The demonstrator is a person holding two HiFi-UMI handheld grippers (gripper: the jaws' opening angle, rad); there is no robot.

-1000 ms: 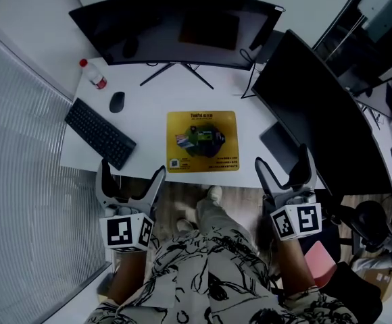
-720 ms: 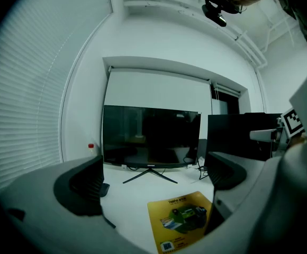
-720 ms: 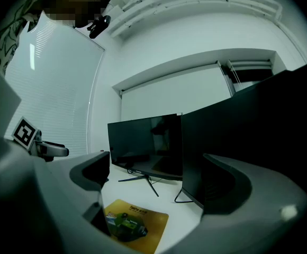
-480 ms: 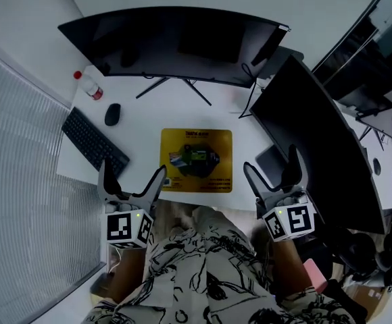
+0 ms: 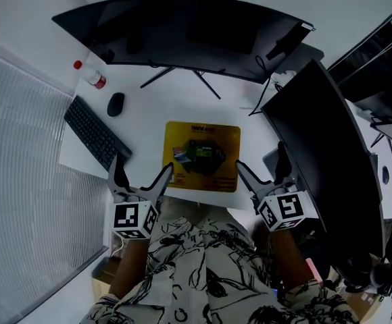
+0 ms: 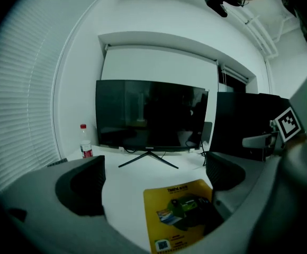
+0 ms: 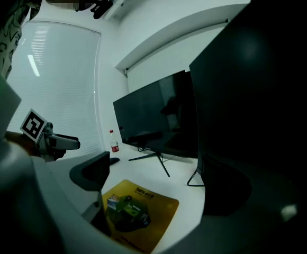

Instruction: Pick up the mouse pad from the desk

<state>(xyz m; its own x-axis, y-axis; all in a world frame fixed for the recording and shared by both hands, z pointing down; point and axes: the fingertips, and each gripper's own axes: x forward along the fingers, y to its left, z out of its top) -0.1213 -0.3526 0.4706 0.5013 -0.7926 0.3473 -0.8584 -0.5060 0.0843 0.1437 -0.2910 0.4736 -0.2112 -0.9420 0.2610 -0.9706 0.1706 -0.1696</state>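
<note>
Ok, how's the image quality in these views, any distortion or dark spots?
Head view: dim, bluish, but the mouse pad reads clearly. Left gripper view: strong fisheye bending, black corners. Right gripper view: darkest, near monitor blacking out its right side.

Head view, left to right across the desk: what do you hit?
Bottle → mouse → mouse pad → angled second monitor. Keyboard left out: it spans below both bottle and mouse.

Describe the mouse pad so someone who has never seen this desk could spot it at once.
On the white desk, look in front of the wide curved monitor. The mouse pad lies flat there, right of the black keyboard. It is the only yellow thing: a rectangle with a dark print.
</note>
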